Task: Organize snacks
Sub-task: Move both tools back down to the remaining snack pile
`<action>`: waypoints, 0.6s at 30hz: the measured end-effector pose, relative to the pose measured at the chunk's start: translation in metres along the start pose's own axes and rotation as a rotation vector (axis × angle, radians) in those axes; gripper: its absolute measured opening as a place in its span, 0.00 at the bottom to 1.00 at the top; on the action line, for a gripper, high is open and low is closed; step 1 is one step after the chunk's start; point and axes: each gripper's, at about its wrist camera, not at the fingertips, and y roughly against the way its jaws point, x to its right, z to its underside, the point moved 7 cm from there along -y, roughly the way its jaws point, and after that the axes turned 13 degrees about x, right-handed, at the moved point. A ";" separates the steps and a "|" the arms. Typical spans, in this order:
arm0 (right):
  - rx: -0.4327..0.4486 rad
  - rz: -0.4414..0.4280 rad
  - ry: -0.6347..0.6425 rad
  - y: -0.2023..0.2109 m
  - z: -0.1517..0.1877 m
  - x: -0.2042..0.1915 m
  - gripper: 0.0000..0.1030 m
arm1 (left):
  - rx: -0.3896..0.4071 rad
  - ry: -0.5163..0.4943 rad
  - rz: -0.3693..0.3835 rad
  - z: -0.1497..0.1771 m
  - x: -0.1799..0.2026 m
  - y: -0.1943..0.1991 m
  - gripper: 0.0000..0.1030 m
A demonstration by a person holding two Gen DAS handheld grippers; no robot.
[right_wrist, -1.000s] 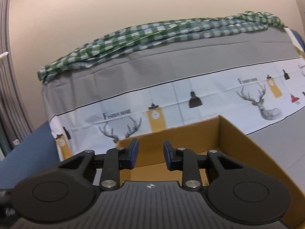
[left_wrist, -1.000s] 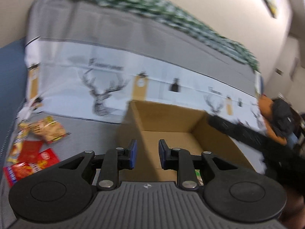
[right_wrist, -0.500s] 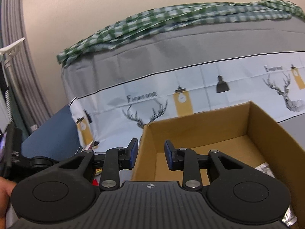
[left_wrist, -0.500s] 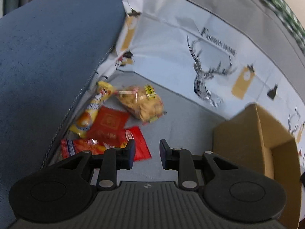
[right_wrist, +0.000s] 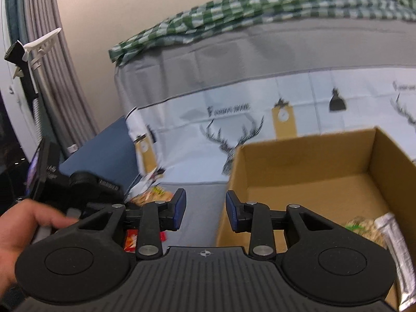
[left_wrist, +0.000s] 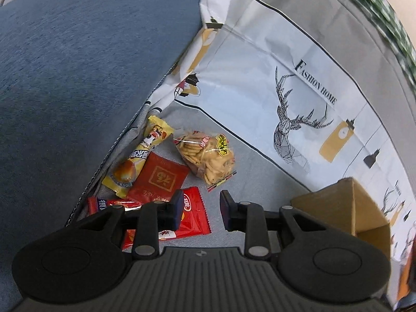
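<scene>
Left wrist view: the left gripper (left_wrist: pixel 199 212) hides the lower part of the red packet (left_wrist: pixel 193 217) and most of a striped red packet (left_wrist: pixel 104 204) at the left. Its jaws, partly open and just opening, hold nothing. The snacks lie on the grey sofa seat (left_wrist: pixel 247 171), in the corner by the blue armrest (left_wrist: pixel 78 65). The yellow packet (left_wrist: pixel 140 158) runs lengthwise up and to the right, its lower end under the dark red sachet (left_wrist: pixel 160 178). The clear biscuit bag (left_wrist: pixel 208 157) lies just right. The cardboard box (left_wrist: pixel 358 208) is partly cut off.

Right wrist view: the right gripper (right_wrist: pixel 205 210), jaws partly open and just opening, is empty. Packets in the box are blurred.

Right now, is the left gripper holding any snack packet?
No. The left gripper has open, empty jaws above the red snack packet lying on the grey cover.
</scene>
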 end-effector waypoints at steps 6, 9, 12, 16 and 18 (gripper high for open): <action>-0.101 -0.034 0.005 -0.014 -0.011 -0.012 0.36 | -0.057 0.035 -0.018 -0.002 -0.014 -0.004 0.32; -0.150 -0.043 -0.008 -0.037 -0.020 -0.027 0.43 | -0.079 0.133 -0.038 0.004 -0.026 -0.003 0.32; -0.192 -0.072 0.009 -0.070 -0.028 -0.049 0.51 | -0.065 0.361 -0.122 0.019 -0.051 0.003 0.31; -0.250 -0.113 0.076 -0.119 -0.024 -0.085 0.57 | -0.072 0.525 -0.153 0.036 -0.066 0.001 0.31; -0.303 -0.149 0.110 -0.149 -0.013 -0.105 0.65 | -0.094 0.573 -0.163 0.040 -0.074 -0.003 0.32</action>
